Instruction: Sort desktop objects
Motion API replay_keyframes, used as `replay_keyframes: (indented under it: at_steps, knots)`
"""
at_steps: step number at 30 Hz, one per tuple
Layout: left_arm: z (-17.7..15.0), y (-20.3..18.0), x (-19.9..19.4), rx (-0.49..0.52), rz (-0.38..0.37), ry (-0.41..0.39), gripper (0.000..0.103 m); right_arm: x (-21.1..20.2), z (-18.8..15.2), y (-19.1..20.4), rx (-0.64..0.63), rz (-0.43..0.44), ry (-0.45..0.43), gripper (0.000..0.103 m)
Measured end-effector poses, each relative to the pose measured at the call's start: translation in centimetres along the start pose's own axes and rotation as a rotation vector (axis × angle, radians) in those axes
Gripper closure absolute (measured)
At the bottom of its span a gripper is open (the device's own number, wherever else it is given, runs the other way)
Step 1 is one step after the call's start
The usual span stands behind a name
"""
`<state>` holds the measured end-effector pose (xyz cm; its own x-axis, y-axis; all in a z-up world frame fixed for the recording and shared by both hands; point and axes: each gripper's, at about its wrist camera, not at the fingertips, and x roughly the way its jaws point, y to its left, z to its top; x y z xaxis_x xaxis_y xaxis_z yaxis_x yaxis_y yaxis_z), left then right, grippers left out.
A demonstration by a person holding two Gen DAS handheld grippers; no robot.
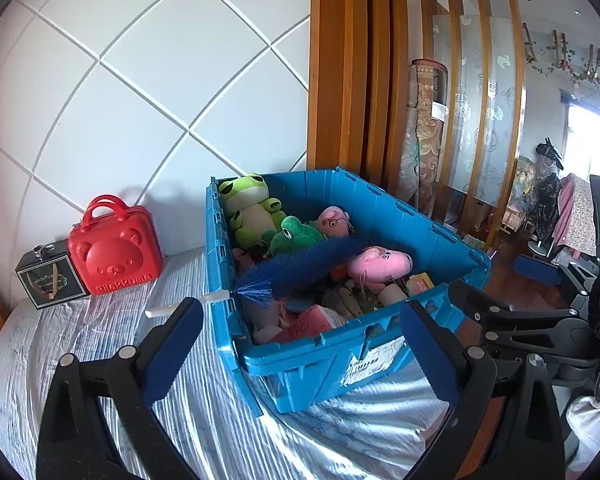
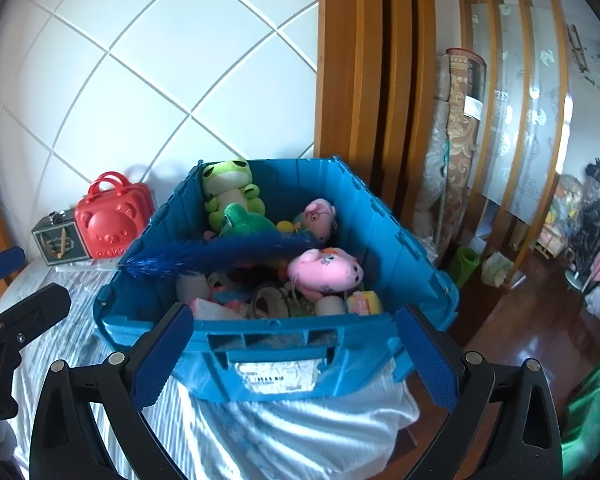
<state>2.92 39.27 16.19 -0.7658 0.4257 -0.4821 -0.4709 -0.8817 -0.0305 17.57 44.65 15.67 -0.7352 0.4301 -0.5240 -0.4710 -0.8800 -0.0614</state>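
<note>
At nine o'clock a small black gift box (image 1: 50,278) and a red bear-faced plastic case (image 1: 114,250) stand on the worktop (image 1: 100,344), outside the blue plastic crate (image 1: 384,216). Both look left to sort, so approach the case by its handle. The left tool (image 1: 300,344) and right tool (image 2: 294,354) are spread wide and empty; a blue feather duster (image 1: 300,264) lies across the plush toys with its white handle over the crate's rim.

Striped bed (image 1: 100,344) carries blue crate (image 1: 400,220), red case (image 1: 114,248), black box (image 1: 50,280).

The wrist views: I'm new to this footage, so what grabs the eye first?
A big blue crate on the striped cloth, stuffed with plush toys: a green frog at the back and a pink pig nearer the front. A blue feather duster lies across them, its white handle poking over the rim. Left of the crate stands a red bear-face case.
</note>
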Motion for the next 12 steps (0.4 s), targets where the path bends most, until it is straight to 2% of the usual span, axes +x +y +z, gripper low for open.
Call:
replay_keyframes:
  at_steps: [12]
  knots:
    - [-1.2,0.7,-1.2,0.006,-0.031,-0.003,0.003,-1.1,-1.5,0.3,0.028,-0.028,0.020,0.000]
